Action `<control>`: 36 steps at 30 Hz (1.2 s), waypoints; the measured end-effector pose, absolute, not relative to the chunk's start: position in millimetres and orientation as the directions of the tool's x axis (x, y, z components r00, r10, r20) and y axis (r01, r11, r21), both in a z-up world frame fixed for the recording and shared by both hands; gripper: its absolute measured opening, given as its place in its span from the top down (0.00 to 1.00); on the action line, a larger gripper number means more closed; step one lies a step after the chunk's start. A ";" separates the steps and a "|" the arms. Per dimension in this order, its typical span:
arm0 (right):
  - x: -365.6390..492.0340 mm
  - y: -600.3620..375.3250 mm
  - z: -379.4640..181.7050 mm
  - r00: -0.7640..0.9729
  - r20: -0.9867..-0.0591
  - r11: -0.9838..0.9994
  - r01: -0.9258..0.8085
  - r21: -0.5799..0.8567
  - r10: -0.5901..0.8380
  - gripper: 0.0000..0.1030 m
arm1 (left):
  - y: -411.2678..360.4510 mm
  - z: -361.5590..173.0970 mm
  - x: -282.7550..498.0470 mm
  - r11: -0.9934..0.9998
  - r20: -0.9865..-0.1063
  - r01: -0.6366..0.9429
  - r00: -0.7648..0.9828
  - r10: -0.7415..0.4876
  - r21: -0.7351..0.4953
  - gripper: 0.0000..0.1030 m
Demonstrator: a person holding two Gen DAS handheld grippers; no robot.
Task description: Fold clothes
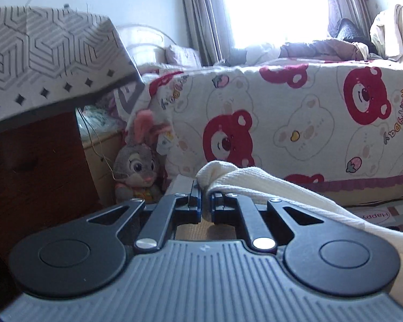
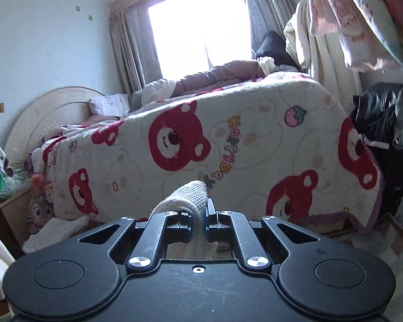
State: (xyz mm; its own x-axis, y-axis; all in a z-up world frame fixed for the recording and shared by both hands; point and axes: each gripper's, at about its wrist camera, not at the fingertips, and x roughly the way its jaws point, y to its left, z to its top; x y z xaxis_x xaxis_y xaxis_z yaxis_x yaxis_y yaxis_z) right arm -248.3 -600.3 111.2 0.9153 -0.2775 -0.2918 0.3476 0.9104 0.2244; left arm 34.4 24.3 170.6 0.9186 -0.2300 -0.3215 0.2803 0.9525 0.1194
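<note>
Bed with bear-print quilt (image 1: 295, 123) fills the view ahead; plush rabbit (image 1: 137, 166) at its foot, patterned box (image 1: 45, 53) to the left. Left gripper (image 1: 206, 204) clamps cream knit garment (image 1: 255, 182), trailing rightward. Right gripper (image 2: 198, 221) pinches another bunched fold of it, clear of the bed.

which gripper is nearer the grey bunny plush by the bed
Left. The left gripper, shut on the cream knit garment, has the bunny plush looming just ahead-left; from the right gripper it sits small, far left.
</note>
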 end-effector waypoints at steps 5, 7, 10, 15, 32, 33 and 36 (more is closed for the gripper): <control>-167.3 -644.1 33.8 0.857 -0.443 0.863 0.415 0.289 -0.264 0.91 | -29.1 103.6 123.1 0.932 -0.409 0.346 0.870 -0.274 0.112 0.94; -137.0 -658.9 29.8 0.859 -0.411 0.867 0.430 0.251 -0.307 0.91 | -57.7 98.6 160.7 0.926 -0.385 0.356 0.877 -0.286 0.122 0.94; -95.1 -689.4 47.1 0.873 -0.326 0.869 0.443 0.221 -0.362 0.90 | -104.7 104.5 209.4 0.932 -0.334 0.320 0.908 -0.251 0.170 0.93; -20.4 -726.3 3.3 0.700 -0.492 0.777 0.625 0.074 -0.517 0.52 | -185.0 50.0 254.7 0.866 -0.434 0.377 0.875 -0.217 0.327 0.43; -110.6 -526.8 -155.5 0.640 -0.749 0.793 0.359 0.491 0.174 0.52 | -136.0 -145.9 72.0 0.756 -0.773 0.635 0.396 -0.496 -0.160 0.42; -110.1 -516.8 -158.0 0.632 -0.751 0.794 0.350 0.497 0.191 0.52 | -131.9 -146.3 67.6 0.761 -0.770 0.629 0.403 -0.494 -0.159 0.42; -103.5 -486.4 -162.2 0.598 -0.752 0.794 0.297 0.531 0.278 0.52 | -117.4 -149.2 55.3 0.782 -0.766 0.592 0.408 -0.498 -0.193 0.43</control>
State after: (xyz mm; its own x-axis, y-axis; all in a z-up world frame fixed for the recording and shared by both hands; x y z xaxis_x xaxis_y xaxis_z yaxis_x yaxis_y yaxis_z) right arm -103.5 -486.4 -162.2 0.5978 0.2785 -0.7517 0.2974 0.7938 0.5306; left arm 55.3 -117.4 -149.2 0.4077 -0.4978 -0.7655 0.5924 0.7822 -0.1931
